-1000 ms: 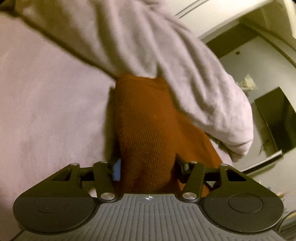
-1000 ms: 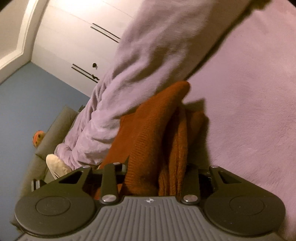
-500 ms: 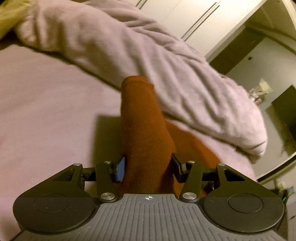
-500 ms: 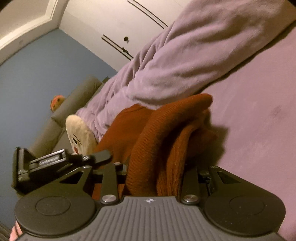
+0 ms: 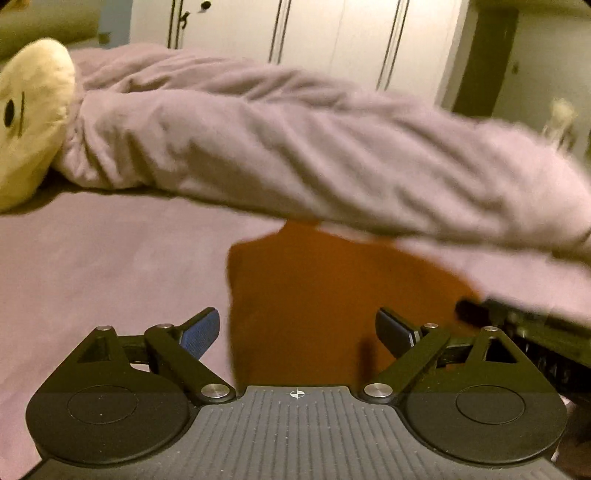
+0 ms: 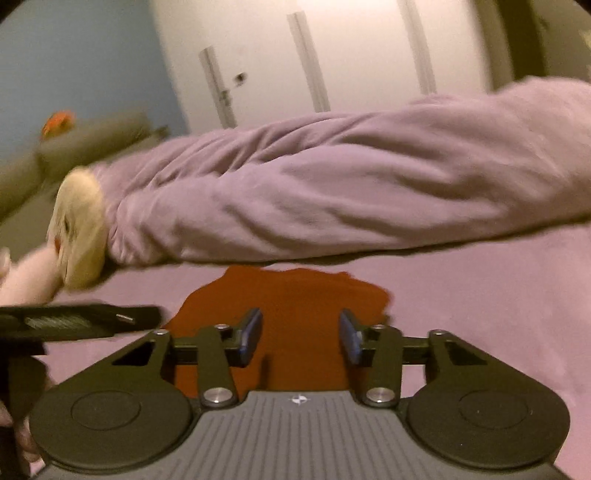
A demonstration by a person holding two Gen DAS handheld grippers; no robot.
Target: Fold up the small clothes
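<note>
Surface under inspection is a mauve bed sheet, dimly lit. Nearest, the left gripper has its fingers spread wide and empty; half a second earlier they clamped the rust-orange knit garment. The right gripper has likewise let go, its fingers apart. The garment now lies flat on the sheet between and ahead of both grippers. Judged: a fold has been laid down and released. Beyond lie a rumpled lilac duvet, a cream plush toy and white wardrobe doors
</note>
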